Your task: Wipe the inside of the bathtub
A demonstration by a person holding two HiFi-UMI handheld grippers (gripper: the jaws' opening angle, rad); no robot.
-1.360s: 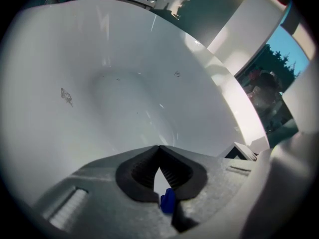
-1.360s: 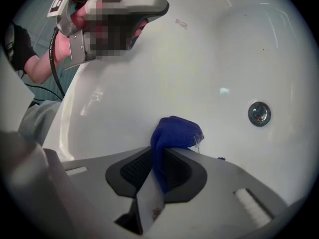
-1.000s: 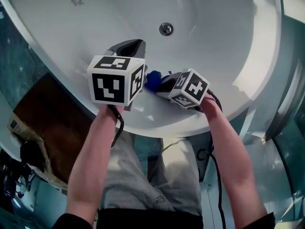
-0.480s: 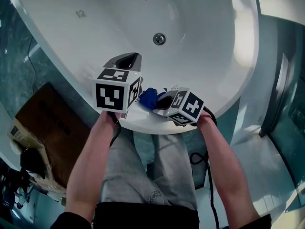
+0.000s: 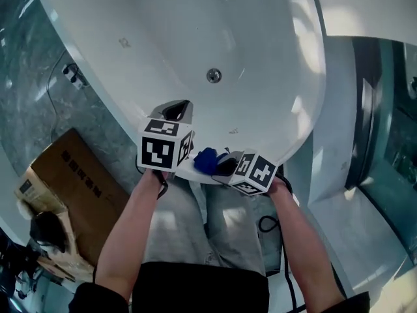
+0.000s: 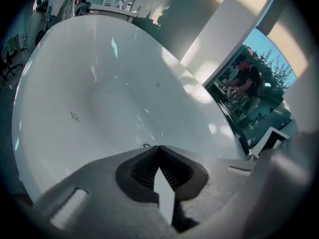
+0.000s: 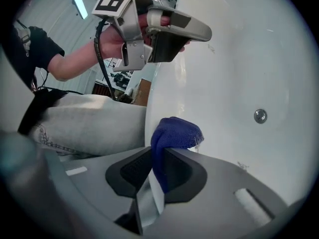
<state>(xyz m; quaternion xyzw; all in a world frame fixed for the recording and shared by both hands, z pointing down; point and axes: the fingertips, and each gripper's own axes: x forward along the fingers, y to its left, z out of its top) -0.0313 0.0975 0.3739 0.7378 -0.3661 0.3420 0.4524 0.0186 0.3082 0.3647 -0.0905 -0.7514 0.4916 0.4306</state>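
The right claw (image 7: 158, 156) gripped a blue cloth (image 7: 174, 132) at the bathtub's (image 5: 195, 25) near rim; the left claw (image 6: 159, 149), closed and empty, was held just beside it.

Bright daylight, glare patches, fisheye edges

One white bathtub (image 5: 260, 31) across the upper frame; one round metal drain (image 5: 214, 75) in its floor; two handheld grippers at centre, the left gripper (image 6: 158, 149) and the right gripper (image 7: 153, 158); one blue cloth (image 7: 175, 132); one brown cardboard box (image 5: 65, 175) at lower left.
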